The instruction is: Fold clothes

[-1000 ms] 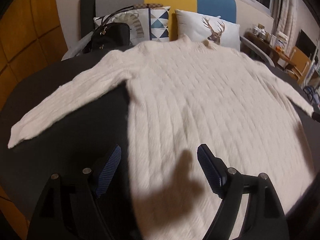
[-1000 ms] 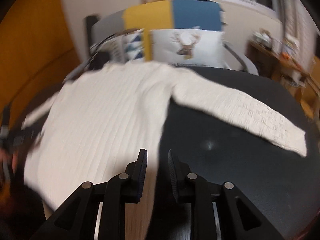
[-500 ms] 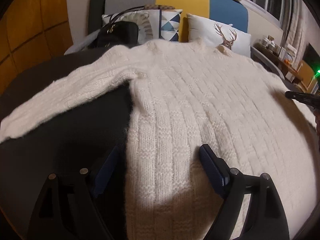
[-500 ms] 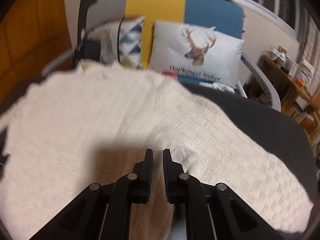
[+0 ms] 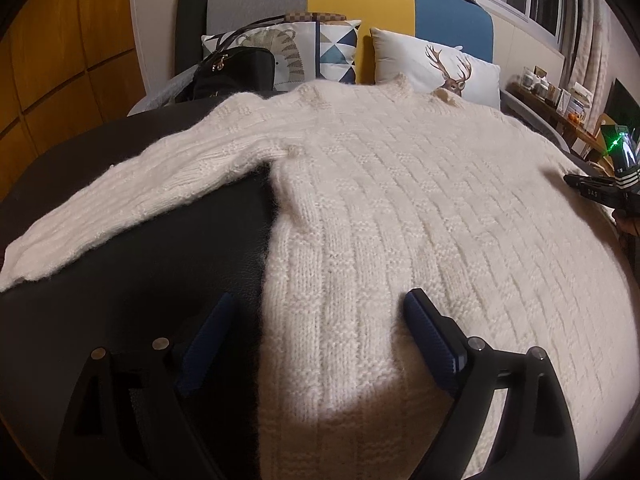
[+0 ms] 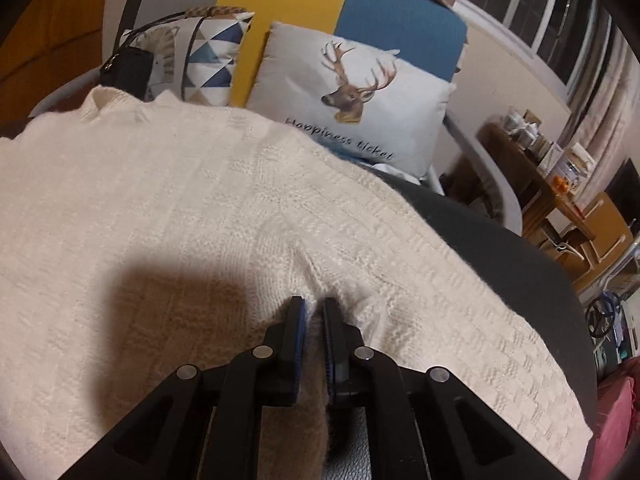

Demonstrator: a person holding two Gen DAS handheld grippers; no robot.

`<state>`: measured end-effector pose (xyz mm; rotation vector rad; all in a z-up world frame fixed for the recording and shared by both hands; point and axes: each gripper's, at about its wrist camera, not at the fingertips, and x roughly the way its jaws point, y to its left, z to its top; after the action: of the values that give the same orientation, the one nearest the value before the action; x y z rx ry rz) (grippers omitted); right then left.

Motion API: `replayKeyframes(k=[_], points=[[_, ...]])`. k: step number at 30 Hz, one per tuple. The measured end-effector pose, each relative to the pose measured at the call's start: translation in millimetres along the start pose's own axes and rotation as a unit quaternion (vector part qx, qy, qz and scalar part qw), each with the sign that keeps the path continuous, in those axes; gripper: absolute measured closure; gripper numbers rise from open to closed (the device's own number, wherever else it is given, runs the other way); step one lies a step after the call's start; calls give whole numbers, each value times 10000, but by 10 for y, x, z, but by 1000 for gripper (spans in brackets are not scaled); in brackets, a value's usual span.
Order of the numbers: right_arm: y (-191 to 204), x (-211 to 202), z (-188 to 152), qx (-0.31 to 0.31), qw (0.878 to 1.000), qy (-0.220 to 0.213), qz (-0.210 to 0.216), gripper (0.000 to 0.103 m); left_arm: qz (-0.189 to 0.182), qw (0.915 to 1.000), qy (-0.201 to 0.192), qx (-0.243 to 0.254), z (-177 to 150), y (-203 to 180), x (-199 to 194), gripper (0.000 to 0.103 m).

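Closest to me, my right hand-held gripper (image 6: 313,312) has pinched down almost completely on a ridge of the sweater (image 6: 160,208) near its right side seam, below the armpit; knit bunches up between the pads. My left hand-held gripper (image 5: 316,316) stands wide, its jaws having just opened further, straddling the sweater's left side edge with one finger over the dark table (image 5: 132,280) and the other over the knit. It grips nothing yet.

The cream sweater lies flat and face up on the table, body spread wide, left sleeve (image 5: 132,196) angled out to the side, collar at the far edge toward the sofa.

I judge this a thick, soft, chunky knit: fairly heavy for clothing, limp, and stretchy, so it will sag and drag when lifted from one point. It is fuzzy, not slippery, so a pinch should hold, though a thin bite could pull the loops. I would take a full fold of fabric at the side seams or shoulders.

Beyond it sit a black handbag (image 5: 236,72) and a deer cushion (image 6: 352,92).
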<state>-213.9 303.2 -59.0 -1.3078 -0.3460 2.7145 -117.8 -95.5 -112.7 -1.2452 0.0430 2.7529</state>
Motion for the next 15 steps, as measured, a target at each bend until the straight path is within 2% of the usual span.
replayKeyframes(k=[2,5,6,7,10,13,15], points=[[3,-7,9,-32,10000,14,-8,96,-10,10000,-6,-4,-9,11,-1,13],[-63,-137,39,170,9992,136,339,92,-32,10000,-13,-13,-14,32,-1,13],[-76,-260,34,305,9984,10,468,86,-37,10000,-16,-12,-13,40,1,13],[-62,-437,7,372,9970,-212,644,86,-33,10000,-18,-10,-16,37,1,13],[169,-825,-135,-69,9933,-415,1081,85,-43,10000,-23,-13,-13,38,9,13],[430,-933,-344,-617,9901,-217,1239,84,-47,10000,-24,-10,-7,38,10,13],[486,-873,-509,-740,9901,14,1188,84,-51,10000,-23,-14,-11,40,13,13]])
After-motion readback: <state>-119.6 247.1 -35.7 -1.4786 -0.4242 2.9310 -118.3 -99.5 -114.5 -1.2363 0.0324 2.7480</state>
